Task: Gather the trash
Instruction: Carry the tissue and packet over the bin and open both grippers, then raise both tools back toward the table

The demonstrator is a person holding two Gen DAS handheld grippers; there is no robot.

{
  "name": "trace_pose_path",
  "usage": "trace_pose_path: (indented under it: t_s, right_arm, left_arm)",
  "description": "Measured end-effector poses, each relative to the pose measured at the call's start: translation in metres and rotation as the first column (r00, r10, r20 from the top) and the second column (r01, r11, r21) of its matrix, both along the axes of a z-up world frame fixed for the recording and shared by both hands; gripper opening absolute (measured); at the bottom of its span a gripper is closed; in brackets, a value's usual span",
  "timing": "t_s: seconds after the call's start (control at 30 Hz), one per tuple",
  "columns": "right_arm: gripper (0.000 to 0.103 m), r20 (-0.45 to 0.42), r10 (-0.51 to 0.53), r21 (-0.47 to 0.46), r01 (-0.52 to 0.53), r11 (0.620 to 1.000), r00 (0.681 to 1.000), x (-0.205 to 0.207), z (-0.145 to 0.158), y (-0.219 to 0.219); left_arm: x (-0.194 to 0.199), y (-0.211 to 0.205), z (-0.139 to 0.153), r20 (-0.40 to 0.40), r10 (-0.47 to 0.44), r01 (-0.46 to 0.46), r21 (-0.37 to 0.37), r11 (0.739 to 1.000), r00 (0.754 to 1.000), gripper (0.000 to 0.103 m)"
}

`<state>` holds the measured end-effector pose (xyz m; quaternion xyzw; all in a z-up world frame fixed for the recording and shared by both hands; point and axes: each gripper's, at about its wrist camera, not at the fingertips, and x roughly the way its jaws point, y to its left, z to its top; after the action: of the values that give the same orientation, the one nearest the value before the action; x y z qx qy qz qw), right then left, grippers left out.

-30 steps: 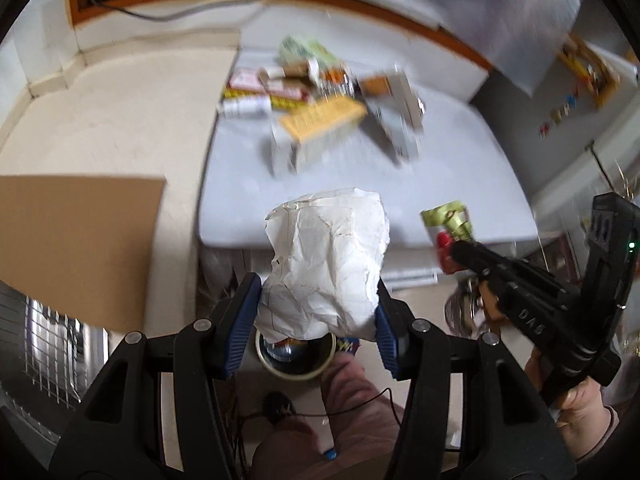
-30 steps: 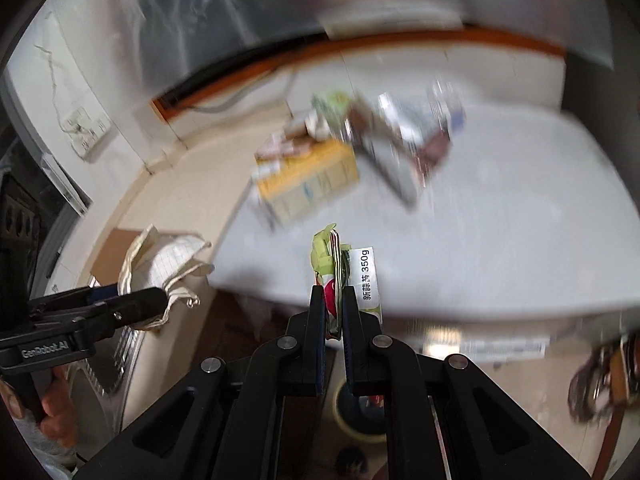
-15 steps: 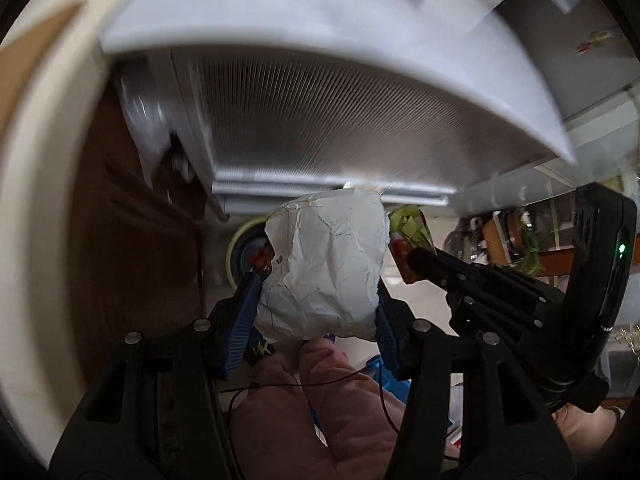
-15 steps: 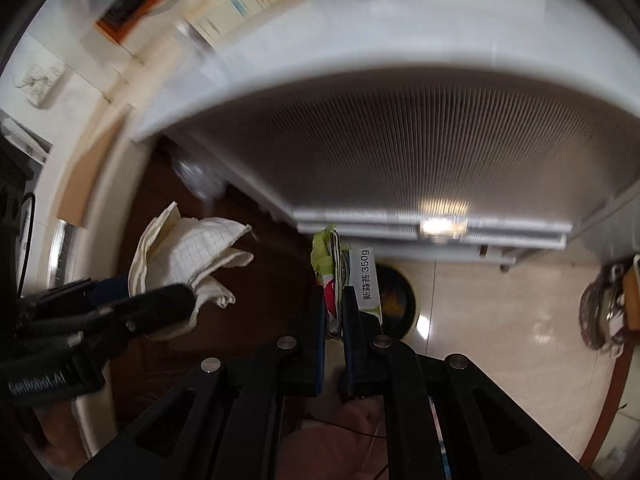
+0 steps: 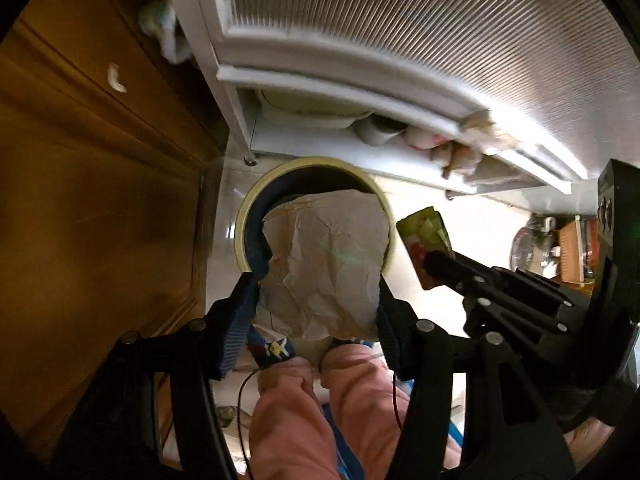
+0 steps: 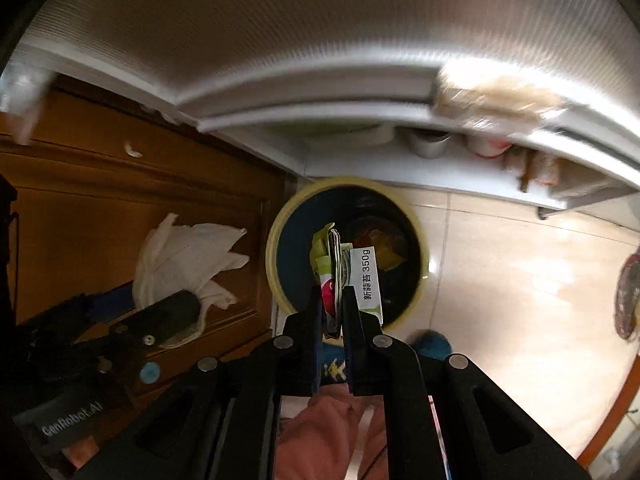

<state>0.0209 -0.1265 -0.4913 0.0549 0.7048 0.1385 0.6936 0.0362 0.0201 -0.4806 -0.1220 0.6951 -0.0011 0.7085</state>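
A crumpled white paper (image 5: 328,260) sits between the blue pads of my left gripper (image 5: 318,292), whose jaws are opening while the pads still touch it. It hangs straight over a round bin (image 5: 240,232) with a yellow rim and dark inside, standing on the floor. My right gripper (image 6: 333,300) is shut on a flat green and white food wrapper (image 6: 366,276), held above the same bin (image 6: 272,256), which has some trash at its bottom. In the left wrist view the wrapper (image 5: 424,232) hangs just right of the rim. The paper (image 6: 188,256) shows left of the bin.
A brown wooden cabinet (image 5: 100,200) stands close on the left of the bin. Behind it rises a white ribbed panel (image 5: 440,40) with a low shelf of pots beneath. A person's pink trouser legs (image 5: 320,400) are below the grippers. Pale tiled floor (image 6: 520,280) lies to the right.
Both grippers have dropped from above the cluttered tabletop to just over the floor bin, each still carrying its piece. The tabletop has left the view.
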Motion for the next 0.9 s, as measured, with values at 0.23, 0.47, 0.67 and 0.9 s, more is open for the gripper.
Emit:
trace_pose_path:
  t_s: [0.23,0.47,0.67,0.9]
  right_arm:
    - [0.038,-0.018,-0.002,-0.013,0.001,1.000,1.000,0.013,-0.056,0.006]
    - [0.040,-0.015,-0.026,-0.002,0.026,1.000,1.000,0.018,-0.044,-0.005]
    - [0.040,0.034,-0.032,0.002,0.032,0.999,0.999,0.015,-0.009,-0.011]
    - [0.040,0.073,-0.077,-0.004,0.077,0.997,0.994,0.013,0.035,-0.016]
  left_arm:
    - [0.005,0.002,-0.043,-0.048,0.032,-0.031,0.023,0.999,0.998,0.068]
    - [0.004,0.015,-0.029,-0.039,0.018,-0.015,0.069,0.997,0.999,0.078]
    - [0.003,0.011,0.007,0.016,0.005,-0.006,0.083,0.997,1.000,0.078]
    - [0.004,0.007,0.043,0.056,0.002,-0.006,0.089,0.996,0.998,0.078]
